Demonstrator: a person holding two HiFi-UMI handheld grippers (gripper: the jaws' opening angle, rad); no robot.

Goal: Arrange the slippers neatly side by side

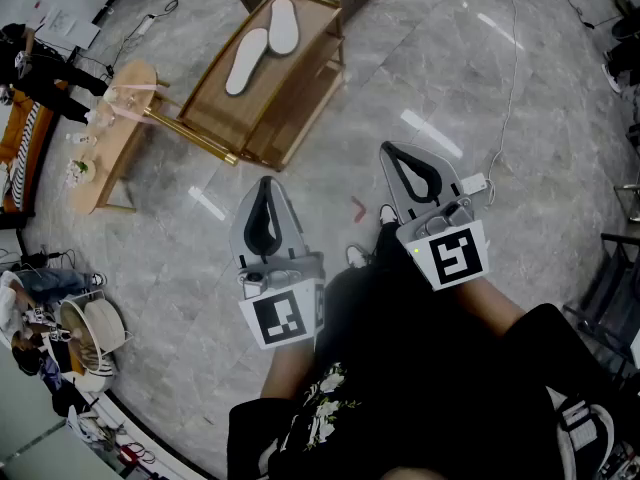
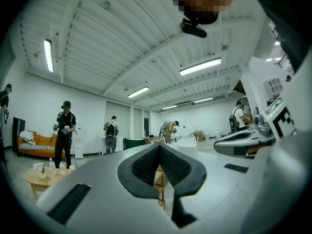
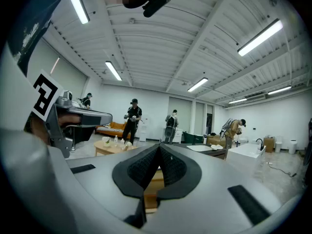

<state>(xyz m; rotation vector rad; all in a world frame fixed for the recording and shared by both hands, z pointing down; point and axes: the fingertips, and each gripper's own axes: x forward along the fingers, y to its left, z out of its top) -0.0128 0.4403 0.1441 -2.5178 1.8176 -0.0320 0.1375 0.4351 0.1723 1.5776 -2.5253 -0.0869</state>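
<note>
Two white slippers lie on a low wooden rack [image 1: 300, 88] far ahead on the floor: one slipper [image 1: 247, 61] to the left and nearer, the other slipper [image 1: 284, 25] to its right and further back, not lined up. My left gripper [image 1: 265, 190] is shut and empty, held level well short of the rack. My right gripper [image 1: 392, 151] is shut and empty too, to the right of the rack. In the left gripper view the left gripper [image 2: 159, 147] has its pads together. In the right gripper view the right gripper [image 3: 159, 147] is closed the same way, with wood of the rack [image 3: 152, 183] showing below.
A small round wooden table [image 1: 118, 133] with bottles stands left of the rack. A white cable [image 1: 505, 98] runs across the grey stone floor on the right. Other people [image 2: 65, 130] stand across the room. A basket [image 1: 92, 330] sits at the lower left.
</note>
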